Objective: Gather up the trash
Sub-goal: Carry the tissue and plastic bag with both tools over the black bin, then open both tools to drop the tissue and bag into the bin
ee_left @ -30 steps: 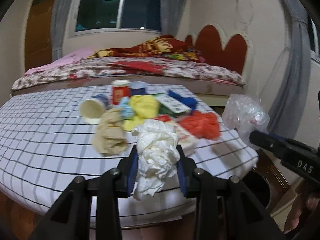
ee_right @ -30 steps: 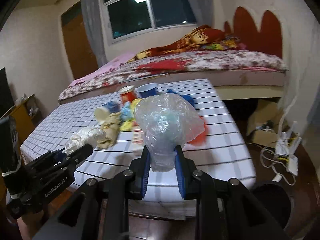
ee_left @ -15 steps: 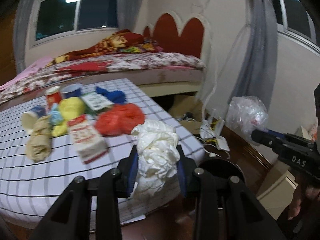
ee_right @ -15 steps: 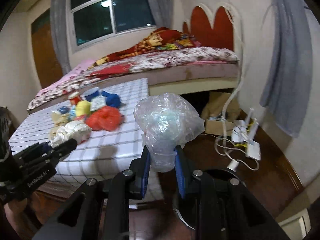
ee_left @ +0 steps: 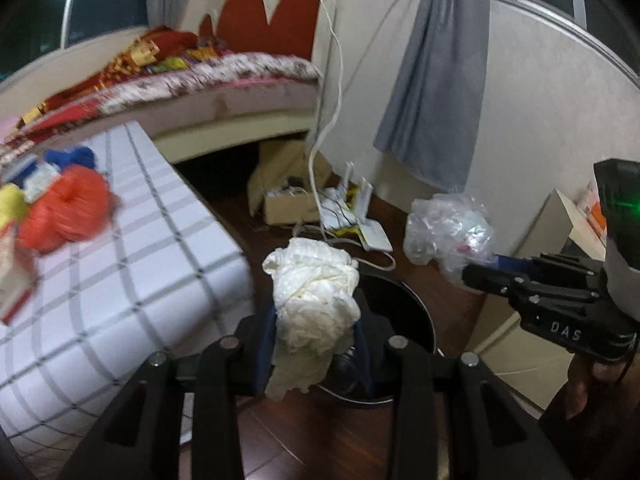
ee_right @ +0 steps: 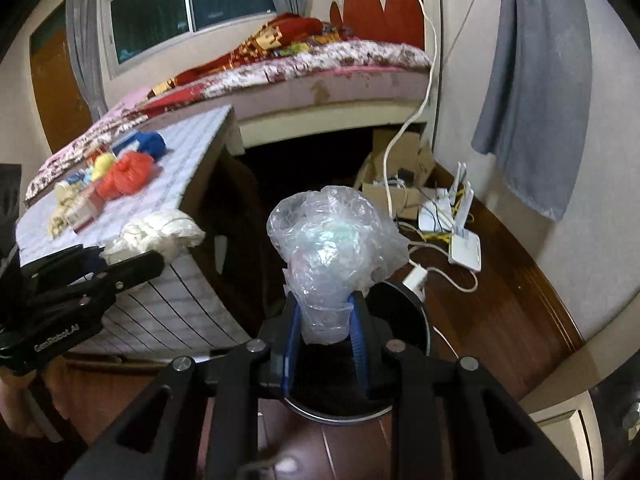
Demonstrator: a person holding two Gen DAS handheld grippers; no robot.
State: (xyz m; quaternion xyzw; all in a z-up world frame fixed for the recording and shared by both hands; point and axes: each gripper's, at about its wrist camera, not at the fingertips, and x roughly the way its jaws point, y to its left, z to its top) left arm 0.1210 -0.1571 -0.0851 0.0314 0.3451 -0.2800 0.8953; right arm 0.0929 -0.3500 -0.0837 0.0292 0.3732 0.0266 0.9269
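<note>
Hovered over bin [ee_right: 416, 308], both loaded. L gripper [ee_left: 316, 336] pinched white wad [ee_left: 314, 292]; R gripper [ee_right: 324, 336] pinched clear bag [ee_right: 336, 248]. Bin mouth straight below R gripper, nearer than L.

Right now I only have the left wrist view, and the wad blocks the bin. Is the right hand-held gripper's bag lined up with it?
Observer: In the right wrist view the clear plastic bag is pinched between both blue pads of the right hand-held gripper, with the black bin opening directly behind it.
Operator: Anything near the rim?
Observer: A white plug with its cable lies by the far rim.
Operator: And my wad?
Observer: The white wad in the left hand-held gripper shows left of the bin, against the checkered table corner.
</note>
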